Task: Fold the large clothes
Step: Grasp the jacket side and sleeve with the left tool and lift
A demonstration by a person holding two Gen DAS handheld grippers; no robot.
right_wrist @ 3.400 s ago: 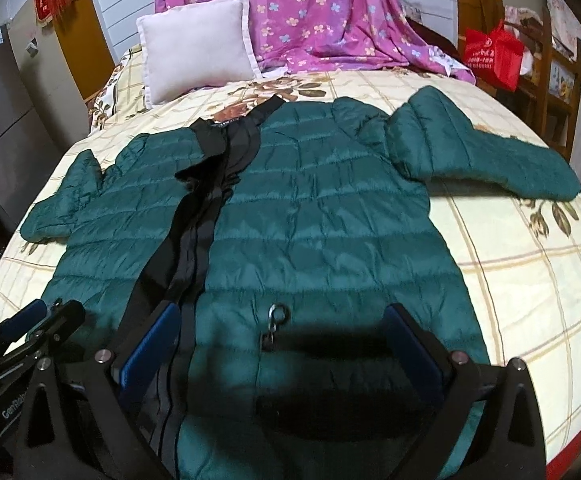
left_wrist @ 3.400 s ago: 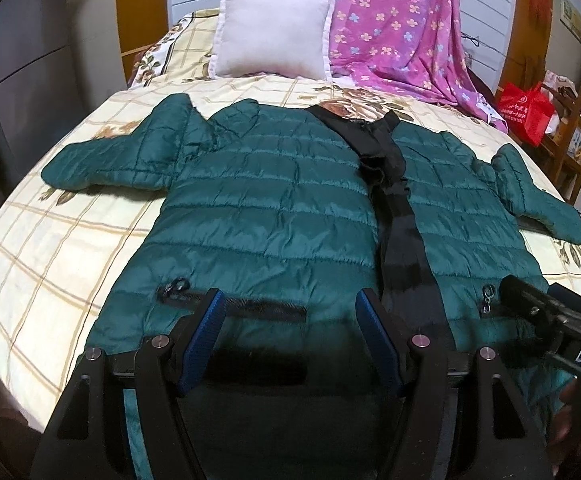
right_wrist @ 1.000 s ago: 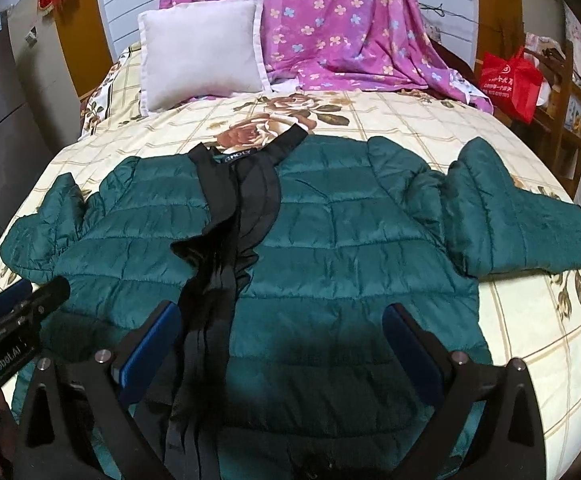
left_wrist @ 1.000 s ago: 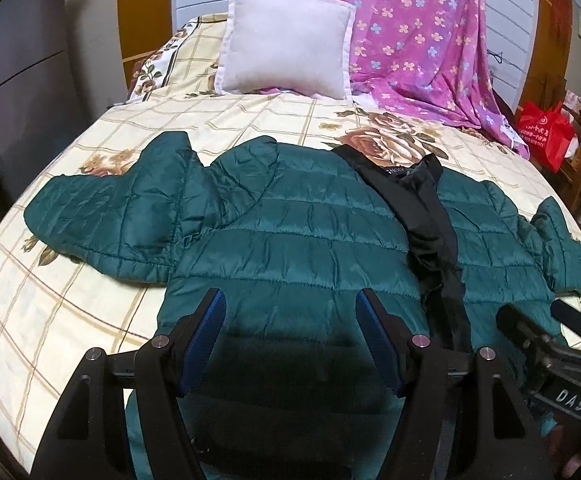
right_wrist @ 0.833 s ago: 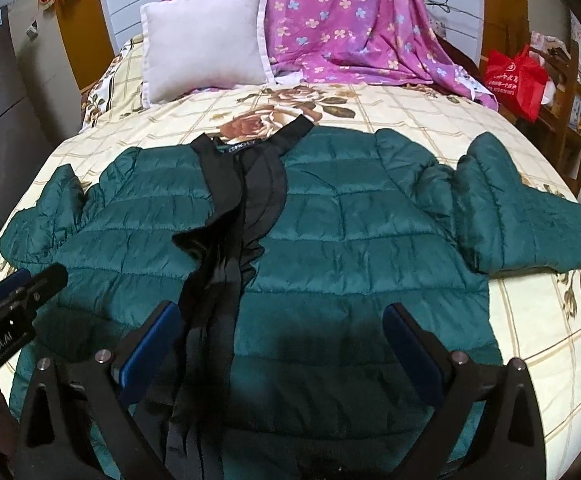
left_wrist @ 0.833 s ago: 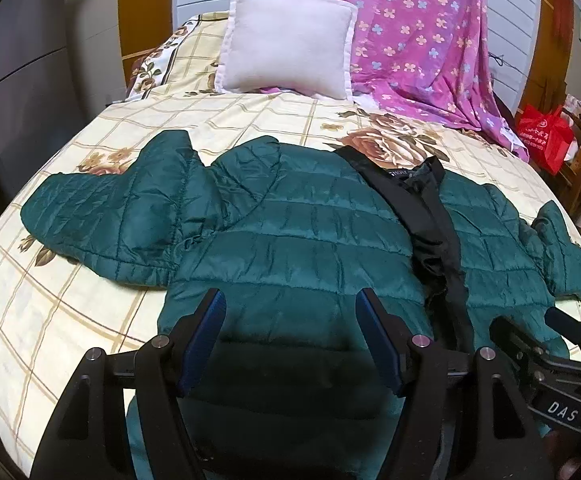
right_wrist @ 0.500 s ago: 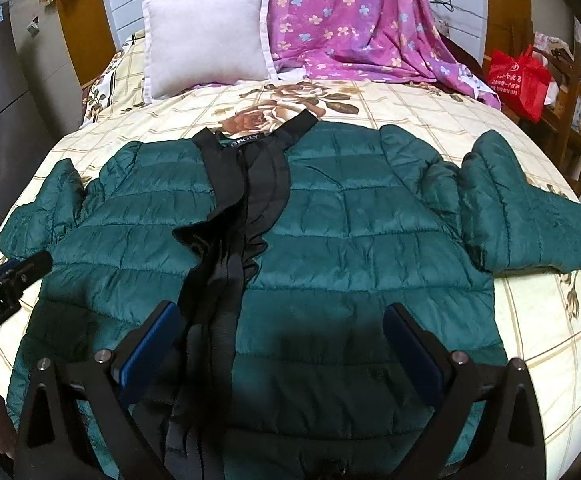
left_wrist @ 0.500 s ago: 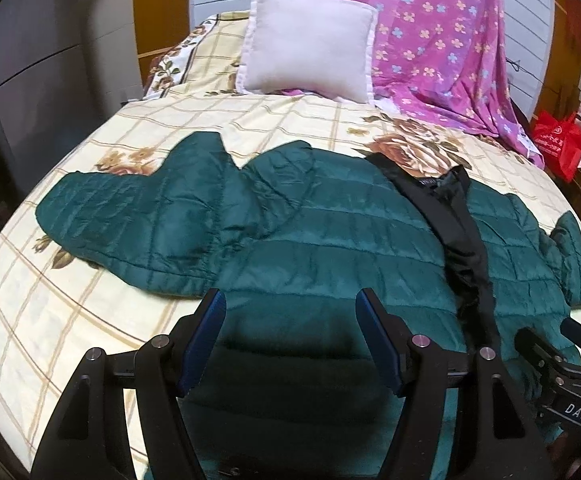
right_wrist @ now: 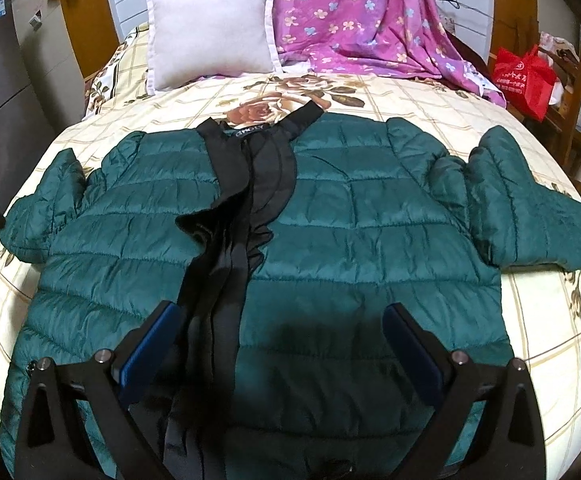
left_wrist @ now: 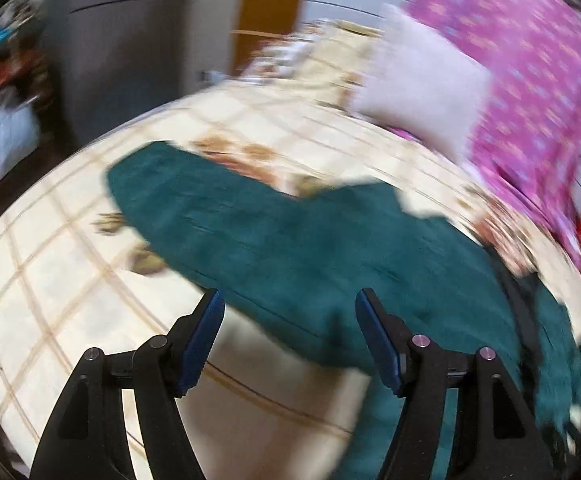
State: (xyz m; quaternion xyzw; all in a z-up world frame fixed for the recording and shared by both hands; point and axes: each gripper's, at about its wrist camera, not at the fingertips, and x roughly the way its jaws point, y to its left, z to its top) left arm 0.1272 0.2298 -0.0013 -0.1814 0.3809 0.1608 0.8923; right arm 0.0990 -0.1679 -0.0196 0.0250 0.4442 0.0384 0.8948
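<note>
A dark green quilted jacket (right_wrist: 370, 216) with a black front placket (right_wrist: 242, 216) lies face up and spread flat on the bed, both sleeves out to the sides. My right gripper (right_wrist: 282, 336) is open and empty, hovering over the jacket's lower middle. The left wrist view is blurred by motion. There my left gripper (left_wrist: 290, 332) is open and empty, above the lower edge of the jacket's left sleeve (left_wrist: 226, 224), near the armpit.
The bed has a cream checked floral sheet (right_wrist: 554, 344). A white pillow (right_wrist: 210, 28) and a pink flowered blanket (right_wrist: 354, 16) lie at the head. A red bag (right_wrist: 524, 80) and wooden shelves stand at the right. A grey cabinet (left_wrist: 130, 40) stands at the left.
My left gripper has swung quickly left, from over the jacket's body toward its left sleeve. My right gripper has crept forward over the jacket. Both stay open.
</note>
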